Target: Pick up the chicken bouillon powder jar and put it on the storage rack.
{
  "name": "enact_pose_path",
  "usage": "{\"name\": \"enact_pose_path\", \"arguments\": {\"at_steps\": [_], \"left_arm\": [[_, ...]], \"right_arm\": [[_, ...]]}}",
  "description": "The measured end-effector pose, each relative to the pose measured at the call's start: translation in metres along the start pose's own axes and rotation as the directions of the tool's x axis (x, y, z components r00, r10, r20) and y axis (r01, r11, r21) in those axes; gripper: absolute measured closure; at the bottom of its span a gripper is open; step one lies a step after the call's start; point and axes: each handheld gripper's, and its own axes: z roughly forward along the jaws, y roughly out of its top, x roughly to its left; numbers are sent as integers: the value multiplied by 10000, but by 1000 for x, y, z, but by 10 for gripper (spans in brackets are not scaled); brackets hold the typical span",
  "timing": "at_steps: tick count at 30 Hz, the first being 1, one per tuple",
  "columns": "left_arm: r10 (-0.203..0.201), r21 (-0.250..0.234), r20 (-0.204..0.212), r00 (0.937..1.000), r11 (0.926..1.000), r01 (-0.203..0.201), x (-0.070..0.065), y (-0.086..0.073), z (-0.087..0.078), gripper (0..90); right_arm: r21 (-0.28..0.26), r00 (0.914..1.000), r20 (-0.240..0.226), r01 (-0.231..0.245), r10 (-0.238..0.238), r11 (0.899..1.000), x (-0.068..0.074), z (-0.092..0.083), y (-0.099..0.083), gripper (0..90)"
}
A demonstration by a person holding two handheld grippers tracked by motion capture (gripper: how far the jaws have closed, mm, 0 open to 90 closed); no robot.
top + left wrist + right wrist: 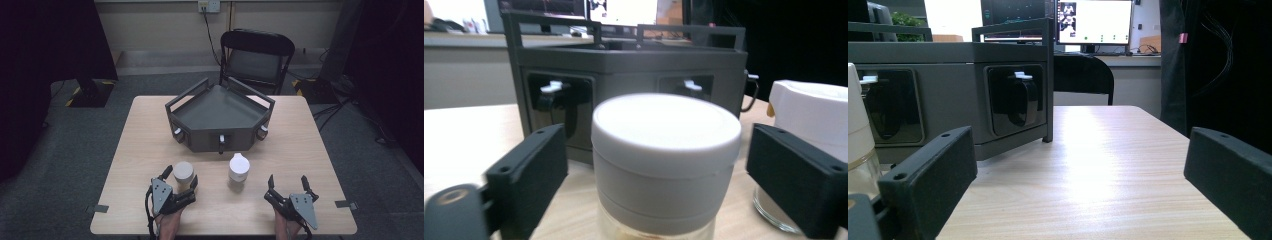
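Left tool [181,178] at near-left of counter [140,150], jaws apart, straddling grey-lidded jar [183,173]; in left gripper view jar [666,160] sits between jaws with gaps both sides, no contact visible. White-lidded glass jar [239,169] just right of it, upright, clear of both tools. Right tool [289,186] at near-right, jaws wide apart over bare wood, gripping nothing. Dark grey tray box [220,112] with white-tipped latches mid-counter, beyond both jars. Black folding chair [257,56] behind counter.

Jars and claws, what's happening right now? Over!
Left claw open around grey-lidded jar, not squeezing. Right claw open, empty. White-capped jar between them. Nothing blocking.
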Motion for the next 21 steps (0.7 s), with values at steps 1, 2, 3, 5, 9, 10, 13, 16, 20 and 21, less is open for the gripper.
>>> {"name": "enact_pose_path", "arguments": {"at_steps": [1,2,3,5,9,10,13,16,20,21], "left_arm": [[20,92,-2,10000,10000,-20,0,1,1,142],[28,160,-18,10000,9999,-27,0,1,2,161],[-8,209,36,10000,9998,7,2,1,2,179],[-21,234,86,10000,9997,19,2,1,4,218],[85,326,197,9998,9994,-91,3,1,6,268],[114,407,290,9995,9991,-126,4,2,7,273],[109,267,141,9998,9996,-113,3,-1,6,317],[162,259,137,9998,9995,-166,3,-1,6,335],[104,83,30,9999,9999,-104,0,-5,6,338],[104,83,30,9999,9999,-104,0,-5,6,340]], "right_arm": [[0,10000,1,0,0,10000,0,0,0,0],[1,10000,2,0,0,10000,0,0,0,0],[0,10000,1,-2,2,10000,0,0,0,0],[-2,10000,2,-1,1,10000,0,0,0,0],[0,10000,0,-2,2,10000,0,0,0,0],[-1,10000,0,-1,1,10000,0,0,0,0],[0,10000,-4,-8,8,10000,0,0,0,0],[-2,10000,-7,-5,5,10000,0,0,0,0],[-4,10000,-15,-6,6,10000,0,0,0,0],[-3,10000,-15,-7,7,10000,0,0,0,0]]}}
